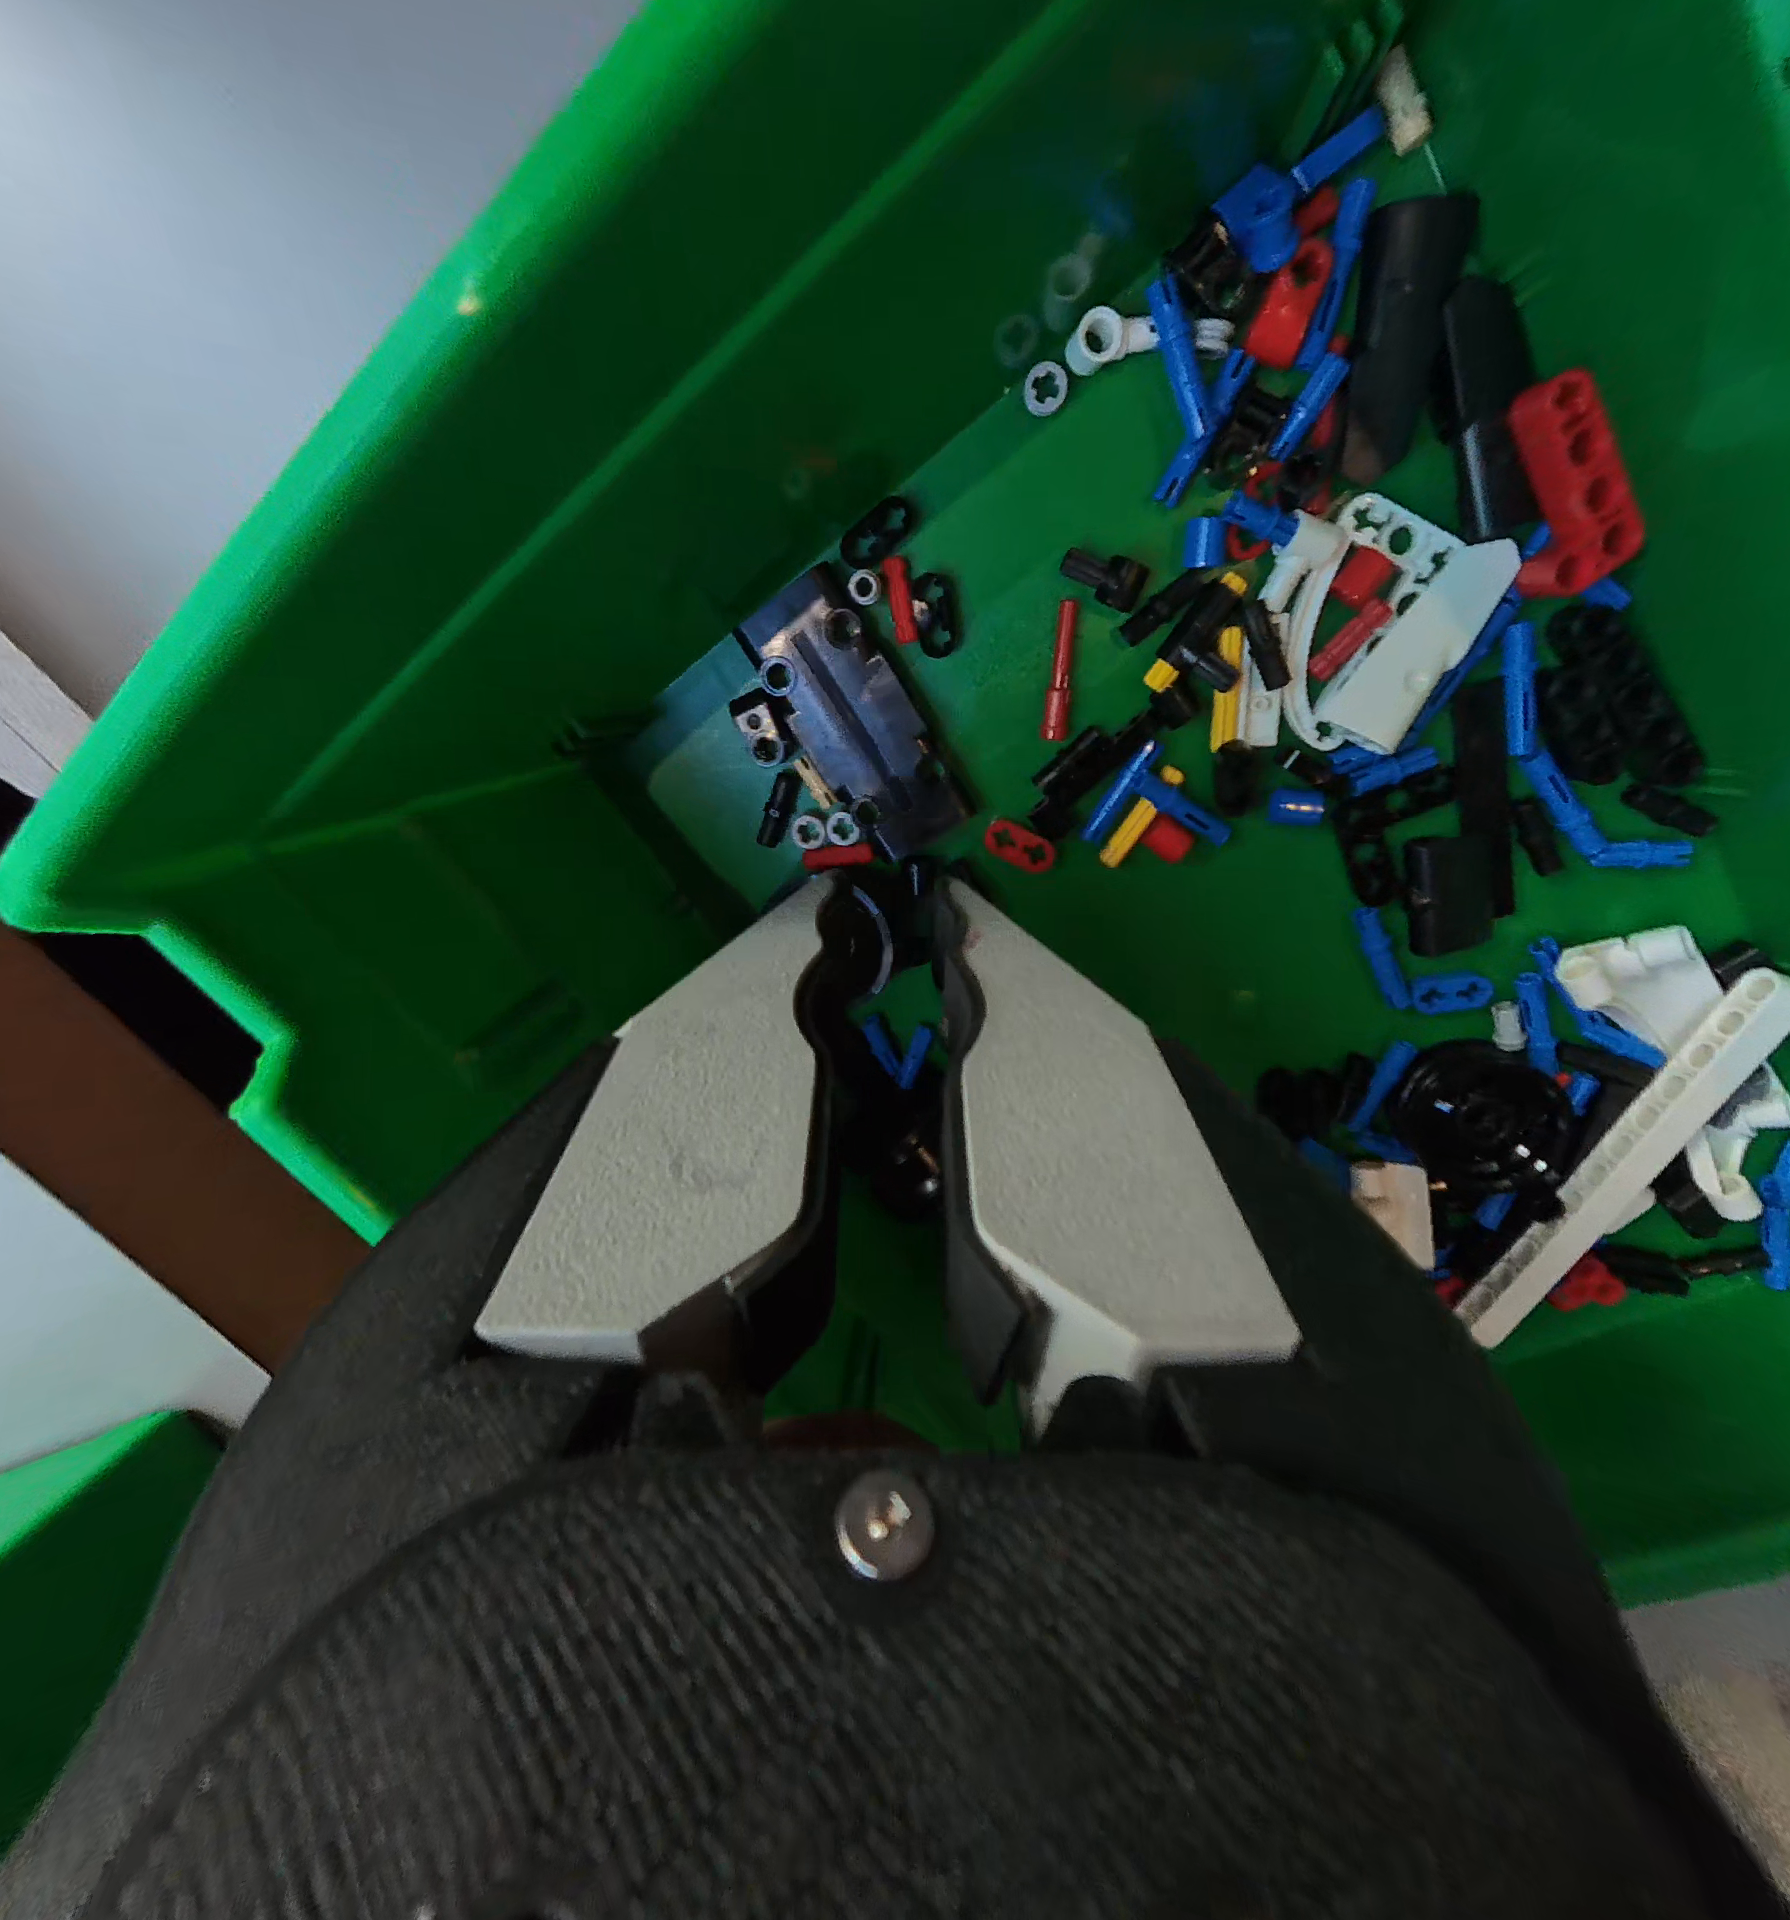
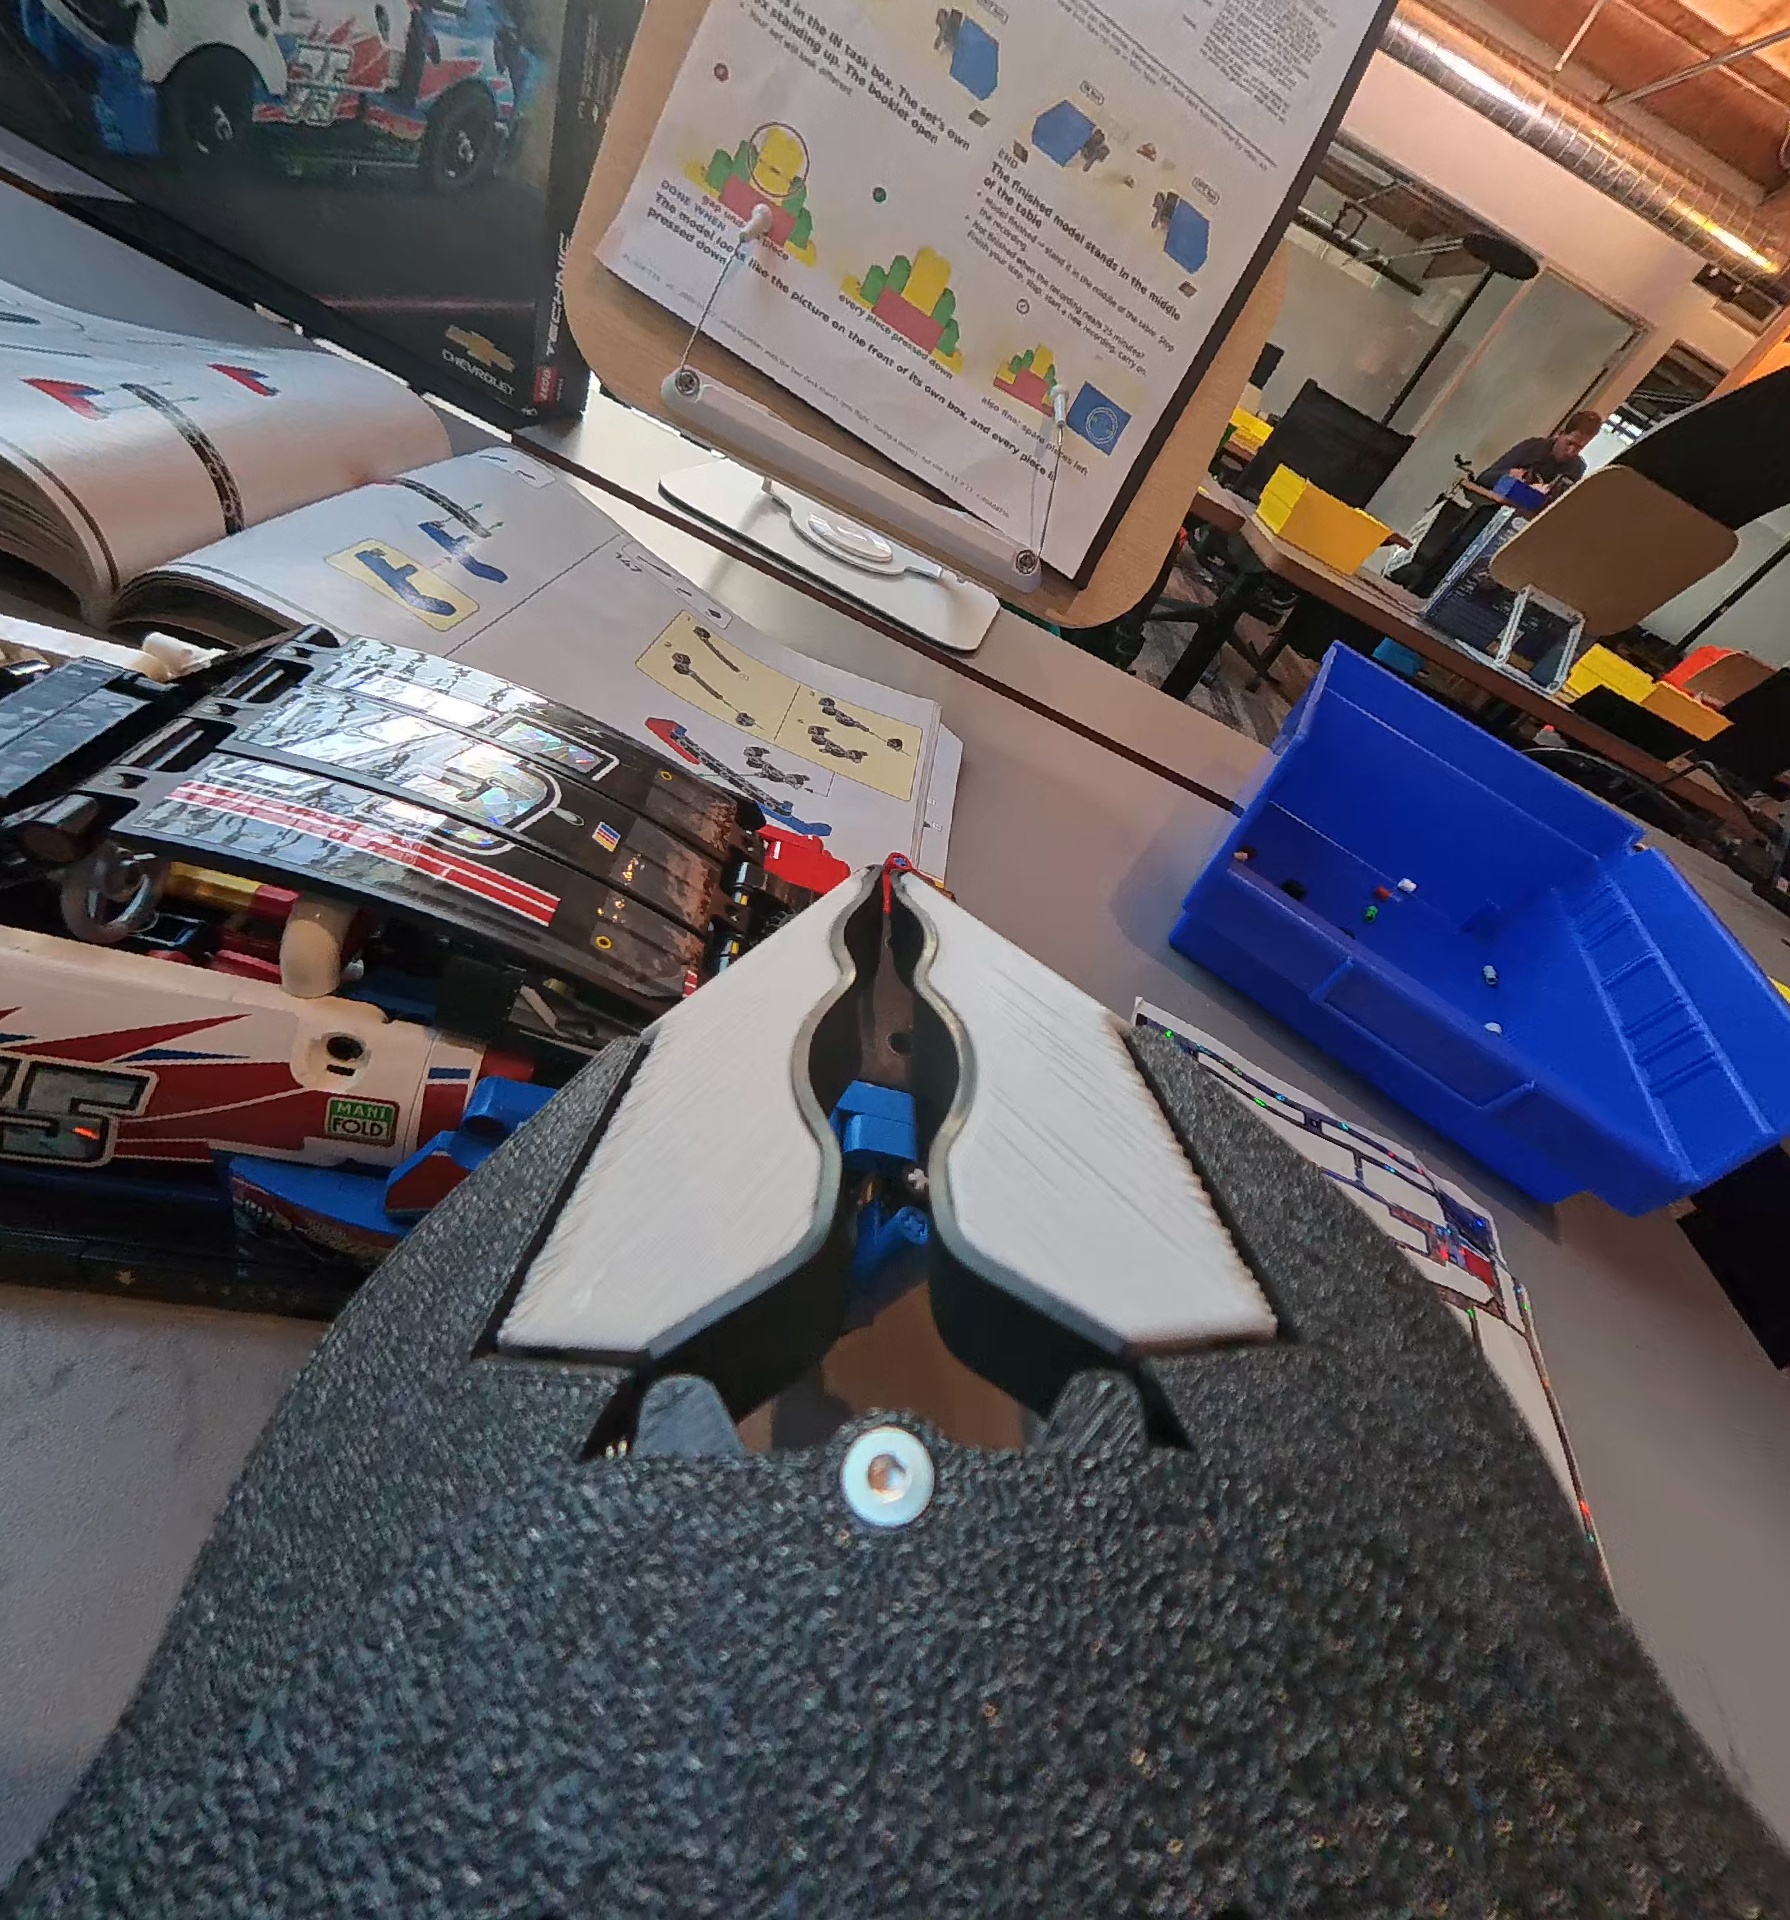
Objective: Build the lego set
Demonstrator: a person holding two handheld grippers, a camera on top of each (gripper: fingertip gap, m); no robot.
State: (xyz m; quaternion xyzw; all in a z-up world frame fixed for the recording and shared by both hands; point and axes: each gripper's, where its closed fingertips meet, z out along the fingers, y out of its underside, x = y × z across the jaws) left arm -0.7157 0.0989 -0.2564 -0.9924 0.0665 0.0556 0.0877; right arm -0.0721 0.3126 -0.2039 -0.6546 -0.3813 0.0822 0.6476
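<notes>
While the partly built car model (image 2: 278,894) lies on the grey table (image 2: 1057,831) at the left of the right wrist view, the right gripper (image 2: 893,871) is beside its black roof with its tips pressed together on a thin red pin (image 2: 889,888). An open instruction booklet (image 2: 600,634) lies behind the car, the set's box (image 2: 330,156) stands farther back, and a blue bin (image 2: 1493,935) holding a few small parts sits to the right. In the left wrist view, the left gripper (image 1: 886,899) is inside a green bin (image 1: 558,520) of loose pieces (image 1: 1390,644), its tips clamped on a small black part (image 1: 865,935).
</notes>
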